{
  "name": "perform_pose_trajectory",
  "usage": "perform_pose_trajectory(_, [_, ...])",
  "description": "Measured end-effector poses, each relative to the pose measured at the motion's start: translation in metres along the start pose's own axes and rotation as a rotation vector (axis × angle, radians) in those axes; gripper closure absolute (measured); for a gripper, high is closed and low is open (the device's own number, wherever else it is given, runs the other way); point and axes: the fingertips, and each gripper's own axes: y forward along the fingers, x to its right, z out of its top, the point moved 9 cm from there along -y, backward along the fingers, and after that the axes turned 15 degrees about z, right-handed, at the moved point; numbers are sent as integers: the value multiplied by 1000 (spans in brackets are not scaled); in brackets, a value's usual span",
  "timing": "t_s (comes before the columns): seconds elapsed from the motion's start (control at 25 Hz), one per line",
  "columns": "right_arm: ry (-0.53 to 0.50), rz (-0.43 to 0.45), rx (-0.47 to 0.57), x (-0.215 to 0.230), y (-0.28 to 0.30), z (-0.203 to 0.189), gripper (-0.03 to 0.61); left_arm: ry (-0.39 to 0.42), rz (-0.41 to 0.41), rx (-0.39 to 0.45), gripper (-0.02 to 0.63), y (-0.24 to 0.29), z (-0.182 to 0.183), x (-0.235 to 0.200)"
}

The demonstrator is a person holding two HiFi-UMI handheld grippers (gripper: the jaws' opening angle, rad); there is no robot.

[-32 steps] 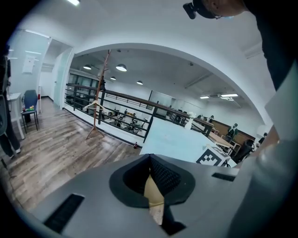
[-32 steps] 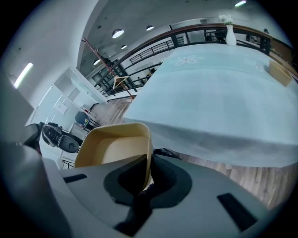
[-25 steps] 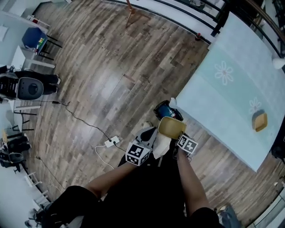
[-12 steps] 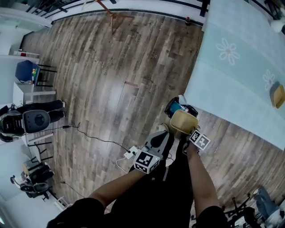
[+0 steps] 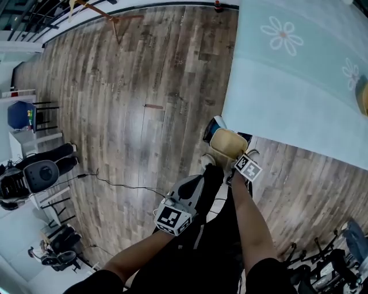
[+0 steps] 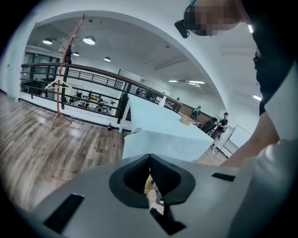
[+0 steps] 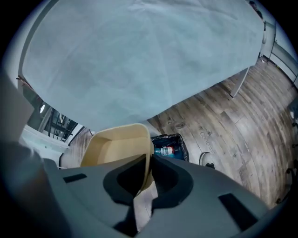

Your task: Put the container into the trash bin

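Note:
A tan open container hangs just over the trash bin, a black-bagged bin on the floor at the table's edge. My right gripper is shut on the container's side wall and points steeply down. In the right gripper view the container fills the space ahead of the right gripper, and the bin shows beyond it with a blue-labelled item inside. A white paper scrap hangs under the jaws. My left gripper is shut with nothing in it, nearer my body; the left gripper view shows the table.
A table under a pale blue flower-print cloth stands right beside the bin, with a tan item at its far right edge. A cable runs over the wooden floor. Chairs stand at the left and a coat stand at the back.
Both grippers have sunk. The right one rolled and lowered the container until it covers most of the bin. The left gripper dropped back toward my body.

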Motion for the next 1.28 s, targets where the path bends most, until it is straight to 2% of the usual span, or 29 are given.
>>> perform_pose_trajectory(0.16, [31,24,13,22,24,-6,532,-20,6,-9,600,3,-12,-7])
perform_pose_trajectory(0.28, [52,36,7,33,34,-11,503,-39,16,-11,600,4,-21,-14])
perform_pose_trajectory(0.48, [16,31,-30,50,34,-16,483,-60,28,-21,600,7,-26,-17])
perform_pose_trajectory(0.64, [-16,73,-75,55,30,-13,483,-89,13,-4,600,4,-25,-8])
perform_pose_trajectory(0.88, [-131,115,-71,28,3,-9,485,-104,14,18,600,3,-24,-9])
perform_pose_trajectory(1.16, [-245,172,-17,-34,-92,-7,508,-52,-49,57,600,-17,8,3])
perform_pose_trajectory(1.28, [-234,176,6,-50,-135,-10,531,-15,-92,69,600,-23,18,17])
